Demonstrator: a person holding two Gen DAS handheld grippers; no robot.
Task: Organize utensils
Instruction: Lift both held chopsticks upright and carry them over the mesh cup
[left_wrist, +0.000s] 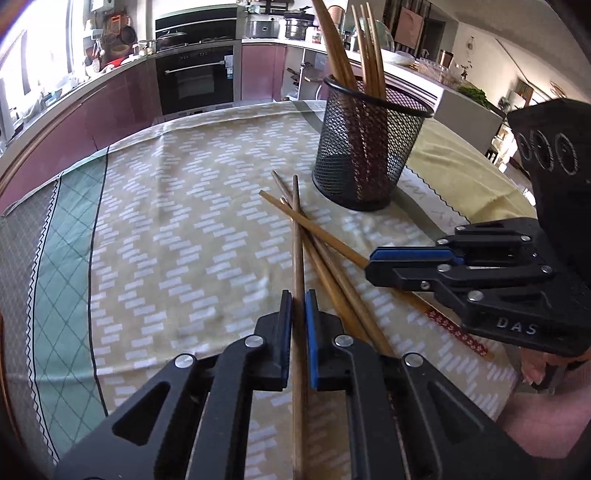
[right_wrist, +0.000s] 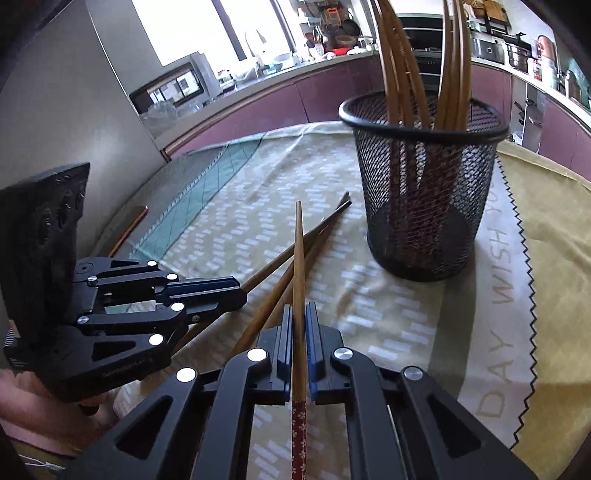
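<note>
Standing on the patterned tablecloth (left_wrist: 177, 206) at about 1 o'clock in the left wrist view: one black mesh holder (left_wrist: 365, 147), upright, with several wooden chopsticks (left_wrist: 365, 48) leaning in it, tips up. Item: left gripper (left_wrist: 298, 325), jaws nearly closed on a single plain brown chopstick (left_wrist: 296, 229) that runs straight toward 12 o'clock between the blue pads; contact on both pads looks likely, though a thin gap shows on one side. Item: right gripper (right_wrist: 299, 325), jaws drawn in tight on a chopstick with a red flowered end (right_wrist: 298, 258), red end toward 6 o'clock, tip toward 12 o'clock; in the left wrist view this gripper (left_wrist: 373, 266) enters from 3 o'clock. Item: loose pair of chopsticks (left_wrist: 332, 280) lying crossed on the cloth beneath the two held ones, just beside the holder at its 7 o'clock, running toward 5 o'clock. In the right wrist view the holder (right_wrist: 424, 184) stands at 1 o'clock, the left gripper (right_wrist: 236, 291) at 9 o'clock. Background: kitchen counter and oven (left_wrist: 195, 77) at 11 o'clock.
</note>
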